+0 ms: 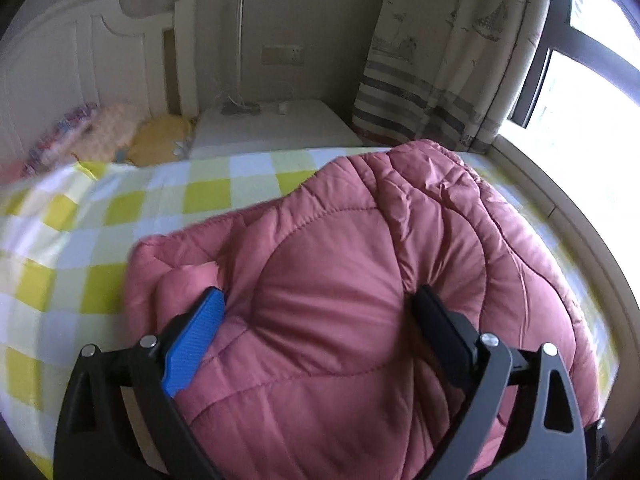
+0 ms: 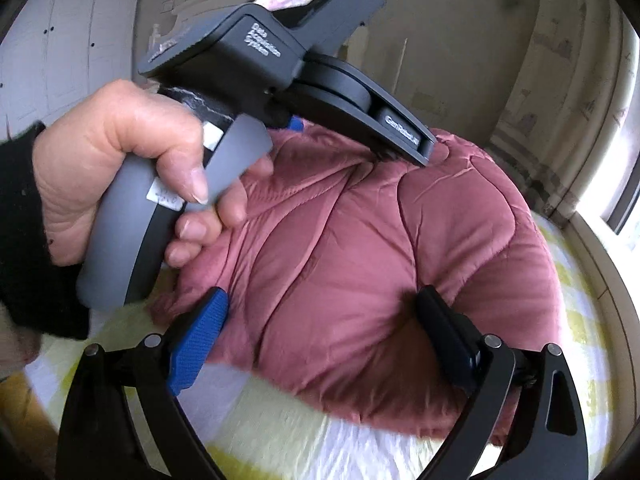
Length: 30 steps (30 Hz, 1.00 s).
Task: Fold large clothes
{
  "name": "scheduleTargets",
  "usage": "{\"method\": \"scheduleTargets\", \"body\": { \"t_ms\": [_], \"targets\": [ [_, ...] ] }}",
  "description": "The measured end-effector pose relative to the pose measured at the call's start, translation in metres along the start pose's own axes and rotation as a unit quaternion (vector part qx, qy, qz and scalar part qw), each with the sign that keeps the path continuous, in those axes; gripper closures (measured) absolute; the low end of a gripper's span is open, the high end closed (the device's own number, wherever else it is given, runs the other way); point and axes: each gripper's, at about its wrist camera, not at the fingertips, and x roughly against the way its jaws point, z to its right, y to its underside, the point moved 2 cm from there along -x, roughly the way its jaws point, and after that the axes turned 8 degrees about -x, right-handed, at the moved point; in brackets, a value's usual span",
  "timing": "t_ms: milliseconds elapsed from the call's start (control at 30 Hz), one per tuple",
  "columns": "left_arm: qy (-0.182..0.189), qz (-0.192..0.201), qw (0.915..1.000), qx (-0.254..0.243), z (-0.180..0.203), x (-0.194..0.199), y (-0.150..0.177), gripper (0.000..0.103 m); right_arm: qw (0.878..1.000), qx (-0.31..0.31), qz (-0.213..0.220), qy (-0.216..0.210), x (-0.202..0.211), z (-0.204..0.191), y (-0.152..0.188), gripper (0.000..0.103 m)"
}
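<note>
A pink quilted puffer jacket (image 1: pixel 340 272) lies bunched on a bed with a yellow and white checked sheet (image 1: pixel 120 208). My left gripper (image 1: pixel 322 308) stands wide open over the jacket's near part, and a puffy bulge of fabric sits between its blue pad (image 1: pixel 200 332) and its black finger. In the right wrist view the same jacket (image 2: pixel 400 240) fills the middle. My right gripper (image 2: pixel 322 312) is also wide open, straddling the jacket's near edge. A hand (image 2: pixel 112 168) in a black sleeve holds the left gripper's grey handle just above the jacket's far left side.
A white headboard (image 1: pixel 80 60) and soft pillows (image 1: pixel 160 140) are at the far left. A white nightstand (image 1: pixel 272 128) stands behind the bed. A striped curtain (image 1: pixel 432 72) and a bright window (image 1: pixel 580 100) are at the right, beside the bed's edge (image 1: pixel 560 208).
</note>
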Motion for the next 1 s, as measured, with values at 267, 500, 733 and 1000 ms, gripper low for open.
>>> {"method": "scheduleTargets", "body": {
  "t_ms": [267, 500, 733, 1000],
  "targets": [
    [-0.164, 0.111, 0.9801, -0.014, 0.013, 0.132, 0.046, 0.002, 0.995, -0.067, 0.054, -0.048, 0.094, 0.048, 0.024, 0.007],
    [-0.243, 0.14, 0.9598, -0.005, 0.049, 0.208, 0.123, 0.002, 0.978, -0.126, 0.162, 0.039, 0.152, 0.073, 0.032, 0.005],
    [-0.204, 0.165, 0.965, 0.001, 0.08, 0.235, 0.143, 0.002, 0.968, -0.164, 0.181, 0.051, 0.16, 0.087, 0.031, 0.005],
    [-0.202, 0.178, 0.9629, 0.004, 0.09, 0.241, 0.148, 0.002, 0.971, -0.142, 0.181, 0.066, 0.156, 0.074, 0.035, 0.005]
  ]
}}
